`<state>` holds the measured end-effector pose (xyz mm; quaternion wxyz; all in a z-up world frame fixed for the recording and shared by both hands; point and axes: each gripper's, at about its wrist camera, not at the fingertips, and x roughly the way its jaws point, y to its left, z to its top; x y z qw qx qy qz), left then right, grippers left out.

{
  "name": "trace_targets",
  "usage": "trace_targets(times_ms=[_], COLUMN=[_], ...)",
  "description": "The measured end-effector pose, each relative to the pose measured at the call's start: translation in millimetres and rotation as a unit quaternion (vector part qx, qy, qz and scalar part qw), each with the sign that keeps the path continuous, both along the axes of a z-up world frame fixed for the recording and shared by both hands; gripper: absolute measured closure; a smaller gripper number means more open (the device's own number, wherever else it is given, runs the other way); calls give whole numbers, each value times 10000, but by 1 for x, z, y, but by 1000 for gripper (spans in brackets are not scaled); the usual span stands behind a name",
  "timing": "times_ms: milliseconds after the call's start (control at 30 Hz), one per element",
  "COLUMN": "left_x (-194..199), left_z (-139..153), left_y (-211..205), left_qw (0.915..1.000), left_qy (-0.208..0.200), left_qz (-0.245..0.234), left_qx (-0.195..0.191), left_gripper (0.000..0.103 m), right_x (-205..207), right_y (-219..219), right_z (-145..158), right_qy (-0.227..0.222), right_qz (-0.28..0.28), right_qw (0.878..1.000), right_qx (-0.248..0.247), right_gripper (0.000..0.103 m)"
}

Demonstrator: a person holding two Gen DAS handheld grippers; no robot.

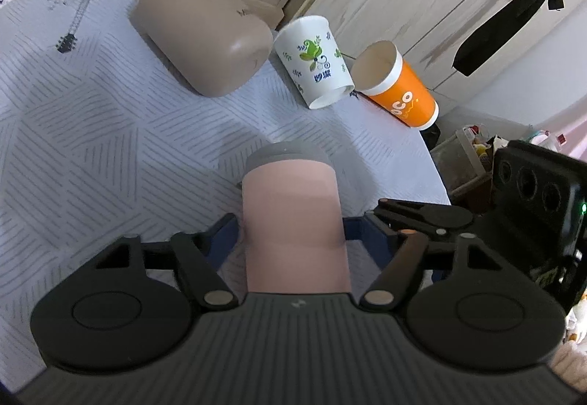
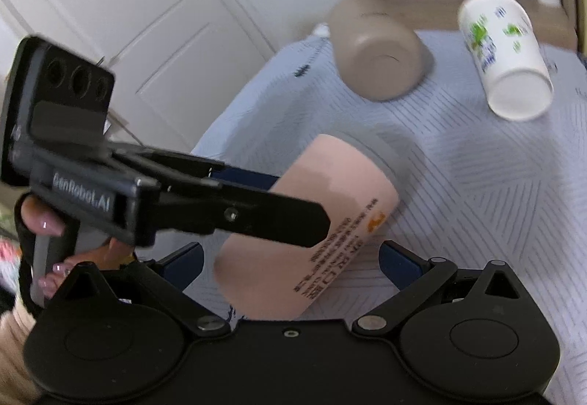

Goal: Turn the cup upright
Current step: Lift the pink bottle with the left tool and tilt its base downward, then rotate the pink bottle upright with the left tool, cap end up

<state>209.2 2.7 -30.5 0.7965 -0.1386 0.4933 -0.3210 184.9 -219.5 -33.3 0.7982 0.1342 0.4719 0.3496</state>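
Your left hand-held gripper (image 1: 293, 236) is clamped around the smooth pink cylindrical paper cup (image 1: 293, 221), holding it tilted above the blue-striped cloth tabletop (image 1: 91, 148). I judge you are mid-flip: next, rotate your wrist until the cup's open end faces up, then lower it flat. Your right hand-held gripper (image 2: 293, 258) stands wide apart, gripping nothing, with the cup just ahead of it. Farther beyond your left gripper lie a matte taupe plastic cup (image 1: 205, 34), a white paper cup with green print (image 1: 315, 60) and a glossy orange paper cup (image 1: 400, 89), all on their sides.
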Motion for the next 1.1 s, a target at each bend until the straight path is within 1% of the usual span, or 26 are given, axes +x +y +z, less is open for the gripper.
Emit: trace_targets(times_ms=[33,67,200,300,433,533,567,600,633,700,800,967,1100], left_x=[0,1,-1,-8,-20,-32,-36,-39,-43,-53,-69,-87,-92], left_z=[-1,-2,0,4,10,17,18,18,18,20,23,36,43], left_y=[0,0,0,1,-3,-3,-3,-3,-2,-1,-4,-8,-11], left_qw=[10000,10000,10000,9999,9993,9982,9979,9976,9973,9961,9918,9850,9797], left_qy=[25,29,-14,-115,-357,-580,-626,-674,-721,-864,-1250,-1678,-1961], left_qz=[3,-7,31,5,-39,-76,-103,-129,-146,-178,-271,-397,-423], left_qx=[-2,-3,-5,24,96,106,99,52,-42,-96,-25,-15,57], left_gripper=[43,43,43,43,43,43,43,44,44,44,45,46,48], right_x=[2,3,2,-5,-21,-38,-46,-52,-61,-73,-82,-75,-74], right_y=[-1,-2,-2,-1,-1,1,4,7,11,15,16,7,8], right_z=[0,0,-1,0,7,16,19,21,24,26,28,31,33], right_qy=[31,61,124,-18,-383,-875,-1135,-1396,-1667,-1964,-2097,-2265,-2600], right_qz=[-58,-94,-101,-40,80,145,145,183,259,391,312,176,88], right_qw=[10000,9999,9998,9999,9992,9958,9926,9883,9825,9744,9709,9681,9580], right_qx=[8,10,106,109,-2,-223,-412,-590,-786,-1024,-1112,-1060,-1210], right_gripper=[4,7,13,15,16,17,21,23,23,23,24,30,32])
